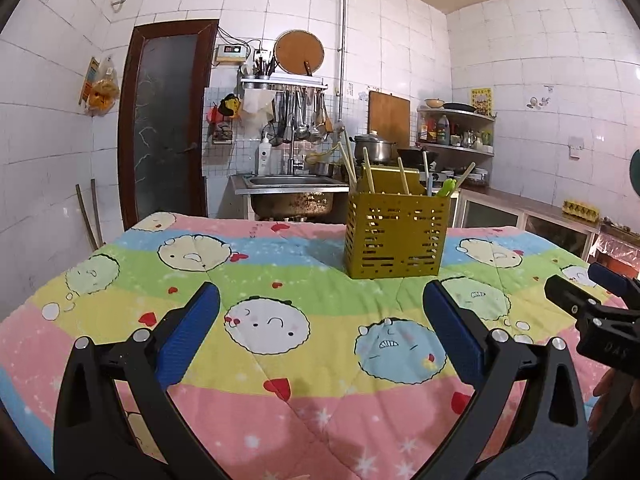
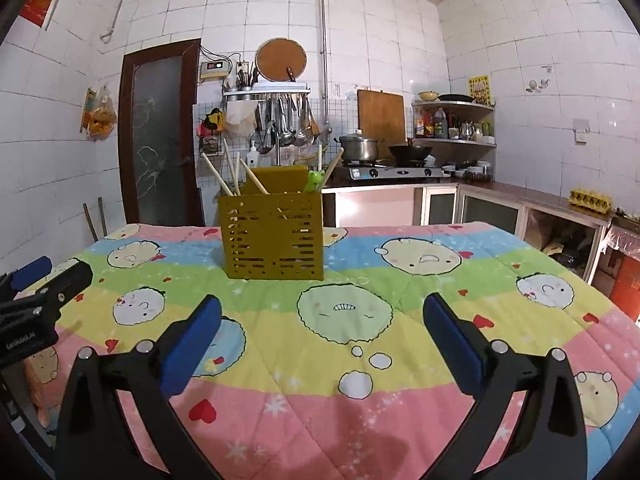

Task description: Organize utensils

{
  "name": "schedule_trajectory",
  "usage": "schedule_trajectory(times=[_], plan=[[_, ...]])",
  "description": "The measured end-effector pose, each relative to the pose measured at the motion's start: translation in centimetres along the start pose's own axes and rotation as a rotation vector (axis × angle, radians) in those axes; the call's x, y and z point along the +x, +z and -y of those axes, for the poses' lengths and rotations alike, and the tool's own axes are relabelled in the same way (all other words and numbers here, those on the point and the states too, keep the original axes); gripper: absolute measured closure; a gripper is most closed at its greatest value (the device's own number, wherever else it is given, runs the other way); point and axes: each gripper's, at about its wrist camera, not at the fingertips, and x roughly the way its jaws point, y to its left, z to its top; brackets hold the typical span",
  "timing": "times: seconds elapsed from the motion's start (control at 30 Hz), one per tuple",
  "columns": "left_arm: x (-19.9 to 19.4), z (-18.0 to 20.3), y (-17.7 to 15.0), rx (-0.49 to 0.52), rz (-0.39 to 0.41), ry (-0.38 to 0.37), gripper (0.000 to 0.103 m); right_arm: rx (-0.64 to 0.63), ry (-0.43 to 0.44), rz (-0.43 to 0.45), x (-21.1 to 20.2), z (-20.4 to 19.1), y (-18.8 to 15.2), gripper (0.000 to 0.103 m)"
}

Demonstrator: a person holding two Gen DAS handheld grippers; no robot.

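A yellow slotted utensil holder stands upright on the cartoon-print quilt that covers the table. Several wooden chopsticks and a green-handled utensil stick out of its top. My left gripper hovers low over the quilt's near side, open, with nothing between its blue pads. My right gripper is open too and empty, level with the left one; the holder lies well ahead of both. Each gripper's tip shows at the other view's edge.
Behind the table is a tiled kitchen: a steel sink, a rack of hanging ladles, a gas stove with a pot and a wok, a corner shelf, and a dark glazed door at the left. A counter with an egg carton runs along the right.
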Motion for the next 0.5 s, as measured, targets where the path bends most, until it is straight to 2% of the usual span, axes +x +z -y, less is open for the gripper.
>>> schedule_trajectory(times=[0.3, 0.5], plan=[[0.2, 0.2, -0.6, 0.012, -0.029, -0.014, 0.005, 0.025, -0.020, 0.040, -0.8, 0.5, -0.2, 0.005], [-0.5, 0.8, -0.7, 0.032, -0.003, 0.008, 0.005, 0.013, -0.040, 0.055, -1.1, 0.2, -0.3, 0.005]])
